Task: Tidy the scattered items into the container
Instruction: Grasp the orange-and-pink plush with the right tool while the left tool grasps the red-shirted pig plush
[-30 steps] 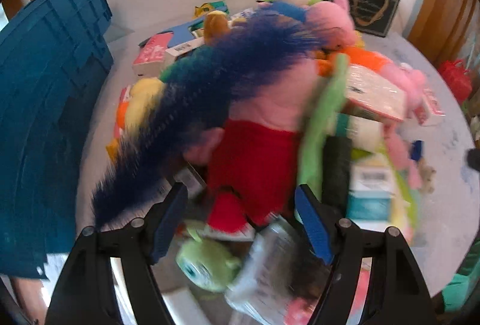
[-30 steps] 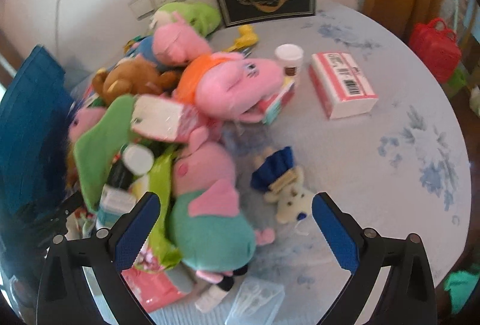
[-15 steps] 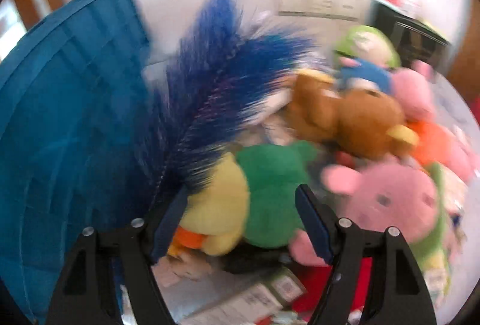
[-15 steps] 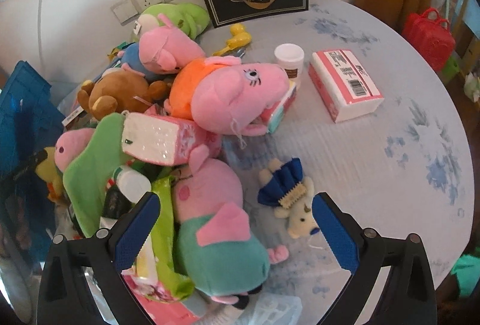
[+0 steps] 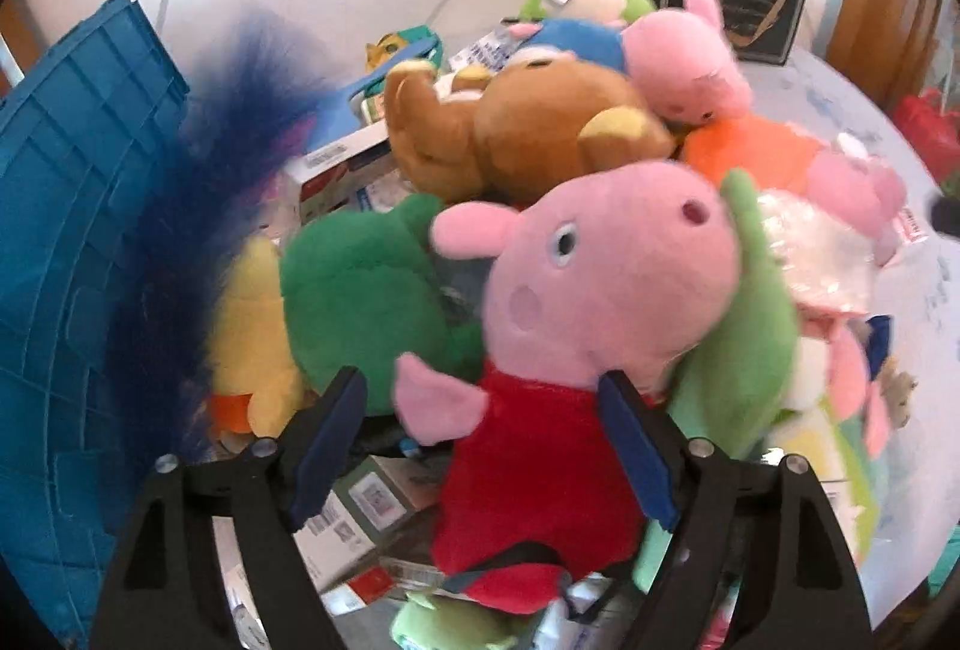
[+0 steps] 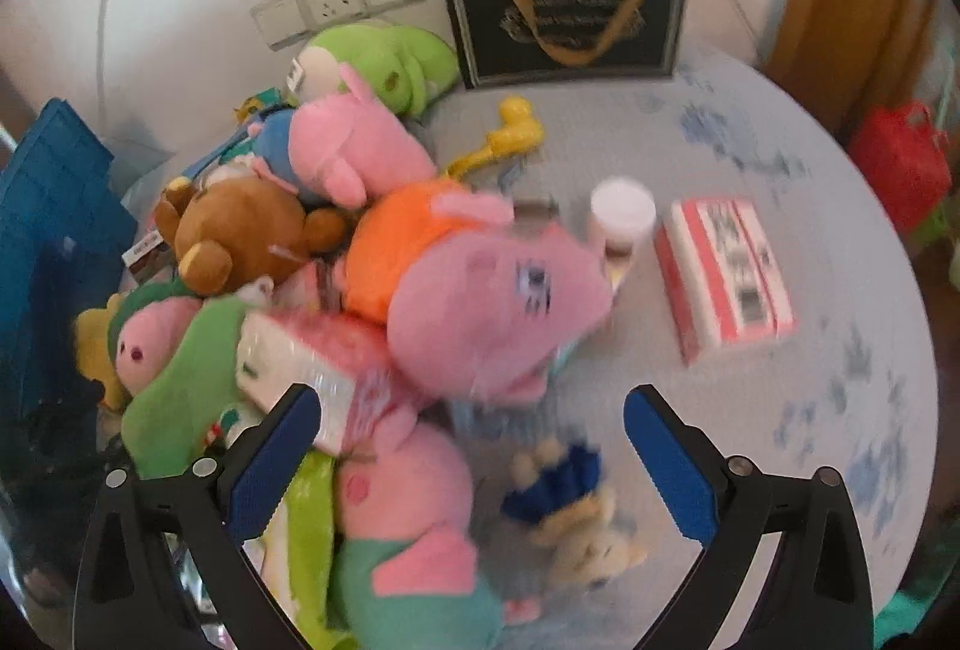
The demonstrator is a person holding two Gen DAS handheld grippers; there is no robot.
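A heap of plush toys and boxes covers the left of a round table. In the left wrist view my left gripper [image 5: 483, 446] is open, its jaws on either side of a pink pig plush in a red dress [image 5: 576, 326]. A blue feather [image 5: 198, 206] hangs blurred at the left, beside the blue crate [image 5: 66, 242]. In the right wrist view my right gripper [image 6: 471, 464] is open and empty above a pink pig plush in orange [image 6: 480, 290] and a small bear with a blue piece [image 6: 570, 506].
A brown bear plush [image 6: 234, 230], a green plush [image 6: 384, 56], a white cup [image 6: 621, 218] and a pink box [image 6: 723, 272] lie on the flowered tablecloth [image 6: 780, 158]. A black gift bag [image 6: 564, 14] stands by the wall. A red basket [image 6: 900, 158] sits beyond the right edge.
The left gripper swung right from the crate back over the pile; the feather has left its jaws and the red-dress pig lies between them. The right gripper moved slightly forward over the table.
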